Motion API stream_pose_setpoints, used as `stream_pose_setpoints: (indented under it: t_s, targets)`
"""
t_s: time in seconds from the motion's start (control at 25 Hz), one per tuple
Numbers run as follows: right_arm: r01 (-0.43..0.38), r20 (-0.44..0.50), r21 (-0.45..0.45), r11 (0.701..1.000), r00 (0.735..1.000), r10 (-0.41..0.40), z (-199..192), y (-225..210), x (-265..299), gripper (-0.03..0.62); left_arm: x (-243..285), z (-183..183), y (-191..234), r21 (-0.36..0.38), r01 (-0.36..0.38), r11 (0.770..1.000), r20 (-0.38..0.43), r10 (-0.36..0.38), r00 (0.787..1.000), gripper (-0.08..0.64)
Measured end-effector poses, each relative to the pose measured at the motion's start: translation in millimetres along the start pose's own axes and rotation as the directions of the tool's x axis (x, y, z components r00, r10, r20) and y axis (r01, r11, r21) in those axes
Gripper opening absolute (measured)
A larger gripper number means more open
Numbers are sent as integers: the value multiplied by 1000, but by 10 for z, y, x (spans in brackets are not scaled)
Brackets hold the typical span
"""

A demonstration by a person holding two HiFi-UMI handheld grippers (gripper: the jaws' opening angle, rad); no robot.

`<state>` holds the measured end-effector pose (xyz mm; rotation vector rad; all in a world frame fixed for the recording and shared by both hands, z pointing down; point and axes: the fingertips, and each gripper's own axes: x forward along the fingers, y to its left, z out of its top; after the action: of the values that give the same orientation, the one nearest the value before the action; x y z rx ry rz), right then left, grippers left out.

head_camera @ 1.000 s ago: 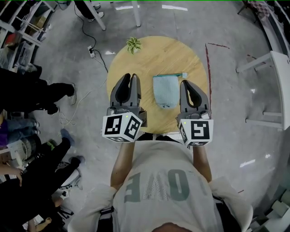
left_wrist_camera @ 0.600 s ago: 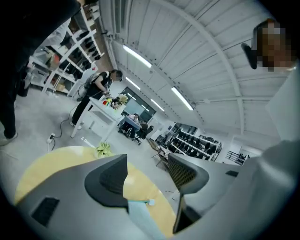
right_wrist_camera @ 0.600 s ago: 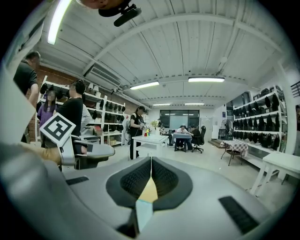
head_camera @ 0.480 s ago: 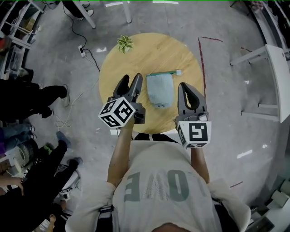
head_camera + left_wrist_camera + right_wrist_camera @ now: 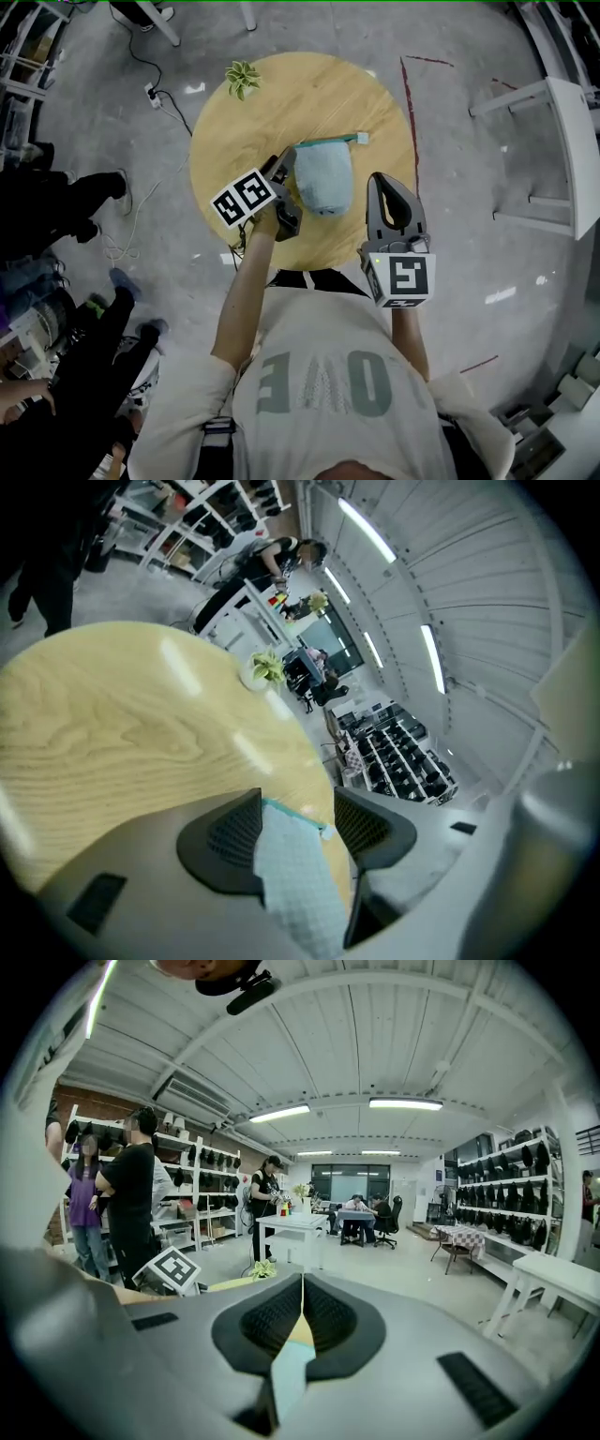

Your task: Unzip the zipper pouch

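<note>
Lowered, left hand-held gripper [image 5: 286, 159] has just opened, jaws straddling the zipper pouch [image 5: 323, 178].

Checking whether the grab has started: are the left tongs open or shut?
Open: the left tongs have just been opening, and their pads stand apart with the pouch between them, not clamped.

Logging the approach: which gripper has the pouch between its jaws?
The left gripper: its just-opened jaws straddle the blue pouch; the right gripper is shut, off the pouch.

A small potted plant [image 5: 242, 77] stands near the far edge of the round wooden table [image 5: 314, 98].
</note>
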<state>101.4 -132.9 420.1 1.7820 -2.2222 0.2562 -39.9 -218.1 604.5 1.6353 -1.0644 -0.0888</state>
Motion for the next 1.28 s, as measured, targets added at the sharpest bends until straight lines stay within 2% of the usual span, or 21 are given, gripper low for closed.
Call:
stream_pose_setpoints:
  t_s: [0.12,0.32,0.6,0.88,1.04,1.28]
  targets:
    - [7,-23,2,1000,1000,-7,-61,-19,14,30,134,-83,92,-45,-15,999,-47,13,999,252]
    - [-5,0,36,999,1000,5,-28,-15,39,29,308,-225,181,-56,-25,998,-135,17,991,251]
    - [-10,-7,27,1000,1000,10,-42,5,94,31,411,-332,283,-99,-46,994,-214,24,976,250]
    - [-16,-18,25,1000,1000,17,-70,9,96,30,479,-309,315,-149,-47,988,-222,13,975,233]
    - [-8,-43,26,1000,999,10,-125,16,109,31,509,-322,365,-170,-62,983,-244,19,970,155]
    - [-18,-39,39,999,999,19,-127,48,107,31,531,-350,367,-169,-53,984,-294,0,956,153]
